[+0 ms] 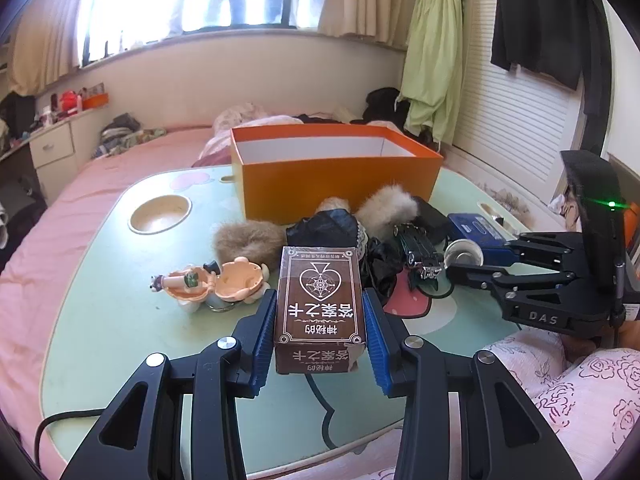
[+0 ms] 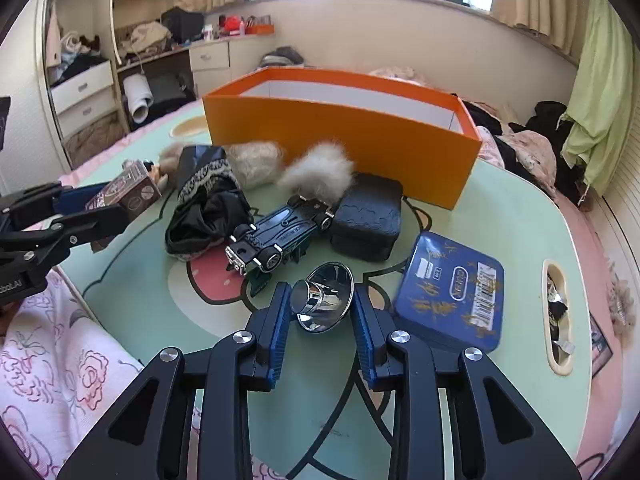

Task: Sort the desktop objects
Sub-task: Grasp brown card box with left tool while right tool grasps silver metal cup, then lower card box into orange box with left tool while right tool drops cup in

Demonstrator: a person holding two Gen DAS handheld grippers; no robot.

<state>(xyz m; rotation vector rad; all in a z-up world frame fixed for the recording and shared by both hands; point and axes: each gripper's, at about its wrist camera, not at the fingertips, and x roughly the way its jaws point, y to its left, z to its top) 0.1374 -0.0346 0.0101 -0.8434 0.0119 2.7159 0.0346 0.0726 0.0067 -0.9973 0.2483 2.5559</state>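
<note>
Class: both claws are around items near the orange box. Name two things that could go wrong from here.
1. The shiny metal funnel sits between the right claw's pads; its smooth, tapered shape might slip.
2. Carrying the brown card box in the left claw to the orange box could knock the fur pompoms.

The card box (image 1: pixel 320 304) looks like glossy brown cardboard under film, and the orange box (image 2: pixel 344 136) is matt card. The funnel (image 2: pixel 326 298) is mirror-bright metal, the tin (image 2: pixel 450 294) glossy blue, the case (image 2: pixel 368 216) matt black. The fur tufts (image 2: pixel 320 170) are fluffy, the bench (image 1: pixel 112 320) smooth.
</note>
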